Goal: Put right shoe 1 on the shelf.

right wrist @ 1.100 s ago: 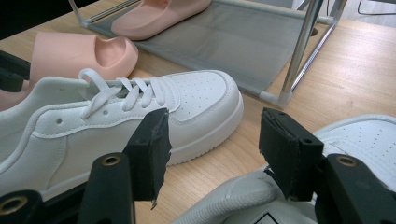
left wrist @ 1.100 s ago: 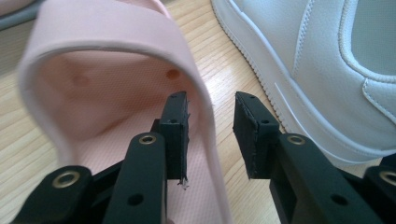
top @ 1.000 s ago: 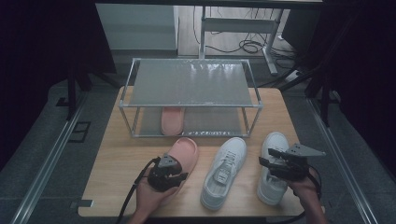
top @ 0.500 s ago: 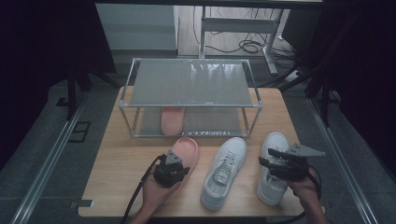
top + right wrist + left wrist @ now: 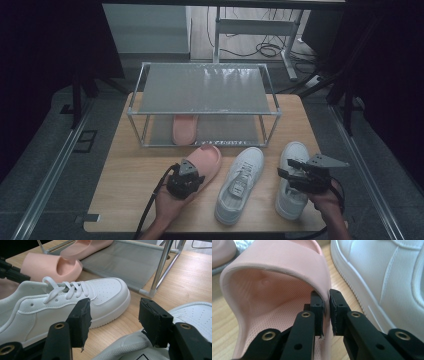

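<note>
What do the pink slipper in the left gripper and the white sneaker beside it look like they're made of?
Pink slipper: likely moulded foam or soft rubber, matte, one seamless piece with a dimpled footbed. White sneaker: probably smooth leather or faux leather with a slight sheen, stitched panels, punched toe holes, woven laces and a ribbed rubbery sole.

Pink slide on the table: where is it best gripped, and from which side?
Grip the pink slide by the side edge of its strap, coming in from the open heel end: that wall is thin and stands upright. The left gripper has just been closing on that edge, one jaw inside the strap, one outside.
</note>
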Demonstrator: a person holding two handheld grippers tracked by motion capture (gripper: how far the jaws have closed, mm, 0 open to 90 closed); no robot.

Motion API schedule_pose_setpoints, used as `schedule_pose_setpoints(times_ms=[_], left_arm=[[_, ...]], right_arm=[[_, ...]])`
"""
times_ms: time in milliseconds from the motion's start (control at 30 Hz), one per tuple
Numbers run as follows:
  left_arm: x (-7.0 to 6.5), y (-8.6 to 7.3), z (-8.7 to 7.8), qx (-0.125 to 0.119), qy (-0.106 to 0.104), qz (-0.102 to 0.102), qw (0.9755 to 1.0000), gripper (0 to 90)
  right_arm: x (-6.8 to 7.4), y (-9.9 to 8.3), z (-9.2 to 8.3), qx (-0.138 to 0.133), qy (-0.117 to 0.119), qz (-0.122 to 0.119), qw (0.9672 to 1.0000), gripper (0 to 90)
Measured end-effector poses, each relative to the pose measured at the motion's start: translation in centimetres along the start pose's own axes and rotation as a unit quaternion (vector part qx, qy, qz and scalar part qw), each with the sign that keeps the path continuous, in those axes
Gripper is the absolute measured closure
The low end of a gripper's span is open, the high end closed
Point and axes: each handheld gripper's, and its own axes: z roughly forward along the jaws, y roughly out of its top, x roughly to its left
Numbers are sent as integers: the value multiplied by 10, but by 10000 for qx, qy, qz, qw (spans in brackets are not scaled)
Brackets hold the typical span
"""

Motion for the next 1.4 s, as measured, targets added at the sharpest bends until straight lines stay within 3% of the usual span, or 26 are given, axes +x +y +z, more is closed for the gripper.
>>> schedule_pose_setpoints(times_ms=[233,500,900,1400], left_arm=[[1,20,6,-110,42,47,9999,827],[5,49,25,-153,181,43,9997,824],[18,83,61,-85,345,-173,9992,813],[27,99,91,-138,694,-285,9971,807]], right_arm=[[0,0,0,1,4,2,10000,439],[-1,0,0,-20,7,16,10000,439],[-3,-1,0,-9,-2,36,10000,439],[-6,0,-7,-80,-44,60,9999,439]])
